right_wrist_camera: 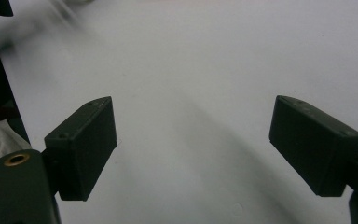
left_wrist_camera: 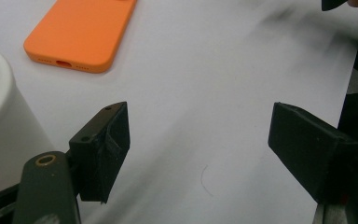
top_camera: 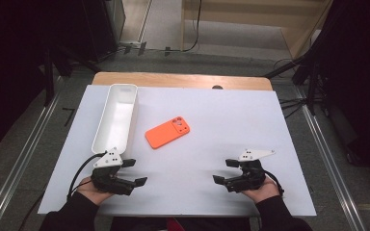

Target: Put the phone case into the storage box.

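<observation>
A white tray (top_camera: 115, 115) sat ahead of the left gripper (top_camera: 135, 172), jaws wide and empty; an orange phone case (top_camera: 167, 132) lay ahead and between both tools, the right gripper (top_camera: 225, 171) equally wide. A flat, edge-on grasp would likely serve best. The left gripper view alone revealed the case's port cutouts

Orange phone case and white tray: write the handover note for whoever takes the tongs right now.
Left tongs: open, holding nothing, near the table's front edge beside the near end of the white tray.
Right tongs: open, holding nothing, front right.
Orange phone case: flat on the white table sheet, just right of the tray, touched by neither tongs.
Done: nothing visible; the tray looks empty.
Left: probably grasp the case and set it in the tray.
</observation>
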The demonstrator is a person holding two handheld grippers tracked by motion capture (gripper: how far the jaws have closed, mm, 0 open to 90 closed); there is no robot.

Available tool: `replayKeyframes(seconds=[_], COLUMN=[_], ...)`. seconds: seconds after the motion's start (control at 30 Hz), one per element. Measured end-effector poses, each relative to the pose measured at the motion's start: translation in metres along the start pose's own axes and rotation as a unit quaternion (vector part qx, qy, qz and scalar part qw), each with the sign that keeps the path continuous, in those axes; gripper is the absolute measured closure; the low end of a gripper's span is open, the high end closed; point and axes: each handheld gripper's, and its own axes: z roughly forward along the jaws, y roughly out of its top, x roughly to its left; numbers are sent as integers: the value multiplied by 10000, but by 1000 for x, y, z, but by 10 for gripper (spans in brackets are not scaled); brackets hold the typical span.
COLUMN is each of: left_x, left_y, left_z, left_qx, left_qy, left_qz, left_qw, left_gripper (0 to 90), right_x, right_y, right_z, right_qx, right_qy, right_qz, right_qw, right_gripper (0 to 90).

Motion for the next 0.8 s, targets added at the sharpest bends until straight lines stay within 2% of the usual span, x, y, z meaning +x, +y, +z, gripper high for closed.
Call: replayKeyframes(seconds=[0.27,0.8], left_x=[1,2], left_y=[0,0], left_z=[-3,-4], left_qx=[-89,-61], left_qy=[-3,55], left_qz=[-9,-67], left_qw=[10000,9999], left_gripper=[206,202], right_x=[-3,-5], right_y=[-1,-1], right_z=[-1,-2], right_qx=[-18,12], right_qy=[-3,-28], right_qz=[69,118], right_qw=[10000,9999], right_gripper=[135,135])
